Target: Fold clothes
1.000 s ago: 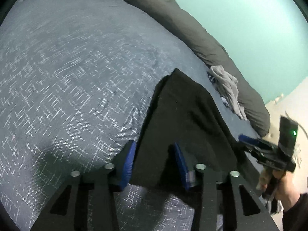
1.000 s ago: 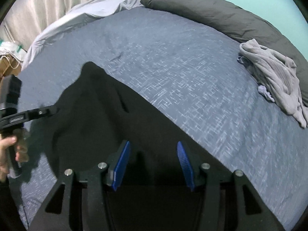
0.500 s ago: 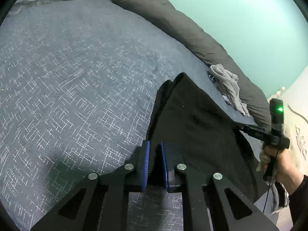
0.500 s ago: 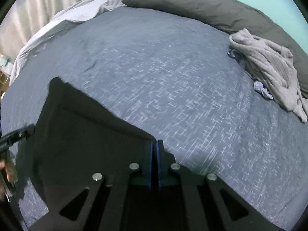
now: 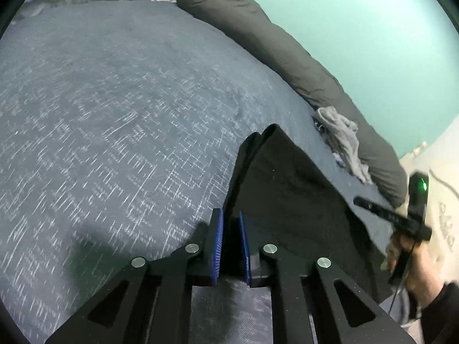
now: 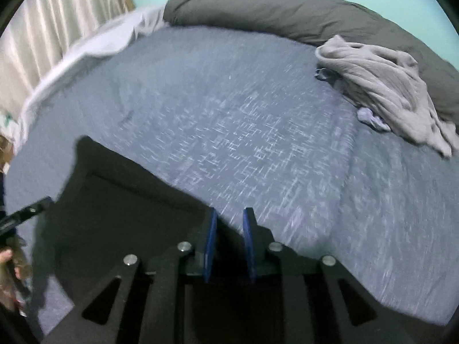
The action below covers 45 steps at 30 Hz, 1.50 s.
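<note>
Dim, cool indoor light, fisheye bending at the edges.
Motion blur streaks the bed (image 6: pixel 258 132) ahead of the right tool (image 6: pixel 229 229); a soft shadow lies left of the left tool (image 5: pixel 229 229).

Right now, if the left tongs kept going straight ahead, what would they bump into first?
The black garment, since the left tongs already pinch its edge. Beyond it lies the blue-grey bedspread, though depth is hard to judge.

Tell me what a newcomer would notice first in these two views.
First the black garment on the blue-grey bedspread, pinched at its near edge by the left gripper, the right gripper at its other near corner. Next, the crumpled grey garment against the dark grey duvet roll by the turquoise wall.
</note>
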Motion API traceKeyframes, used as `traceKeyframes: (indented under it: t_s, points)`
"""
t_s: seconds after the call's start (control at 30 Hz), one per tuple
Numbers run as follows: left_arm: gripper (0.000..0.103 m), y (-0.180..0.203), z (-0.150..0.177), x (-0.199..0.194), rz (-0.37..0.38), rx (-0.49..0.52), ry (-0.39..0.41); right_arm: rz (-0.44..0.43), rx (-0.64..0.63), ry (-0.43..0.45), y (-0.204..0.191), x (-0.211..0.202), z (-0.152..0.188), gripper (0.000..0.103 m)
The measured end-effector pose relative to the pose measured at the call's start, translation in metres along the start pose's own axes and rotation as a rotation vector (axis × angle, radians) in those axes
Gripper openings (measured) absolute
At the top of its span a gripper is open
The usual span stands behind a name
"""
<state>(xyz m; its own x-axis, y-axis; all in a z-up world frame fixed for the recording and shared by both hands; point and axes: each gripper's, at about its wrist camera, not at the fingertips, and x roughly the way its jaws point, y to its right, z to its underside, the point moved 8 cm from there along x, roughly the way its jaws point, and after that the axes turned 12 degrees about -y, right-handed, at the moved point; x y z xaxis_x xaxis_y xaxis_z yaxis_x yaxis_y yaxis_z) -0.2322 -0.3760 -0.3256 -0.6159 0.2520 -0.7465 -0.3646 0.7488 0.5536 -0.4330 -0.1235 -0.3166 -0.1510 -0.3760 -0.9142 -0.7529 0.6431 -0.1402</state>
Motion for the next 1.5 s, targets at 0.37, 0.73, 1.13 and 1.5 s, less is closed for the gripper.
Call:
traceKeyframes:
  t_s: [0.37, 0.73, 1.13, 1.5]
  points:
    - [0.043, -0.004, 0.031, 0.005, 0.077, -0.084, -0.117, -0.122, 0.153, 0.078, 0.006, -0.052, 0.109, 0.036]
    - [0.055, -0.005, 0.028, 0.03, 0.247, -0.231, -0.12, -0.175, 0.239, 0.082, -0.004, -0.058, 0.163, 0.036]
    - [0.008, 0.001, 0.01, -0.001, 0.23, -0.151, -0.013, -0.209, 0.32, 0.034, -0.006, -0.057, 0.199, 0.036]
    - [0.008, 0.0, 0.003, -0.005, 0.22, -0.129, -0.001, -0.301, 0.334, -0.018, -0.034, -0.035, 0.232, 0.049]
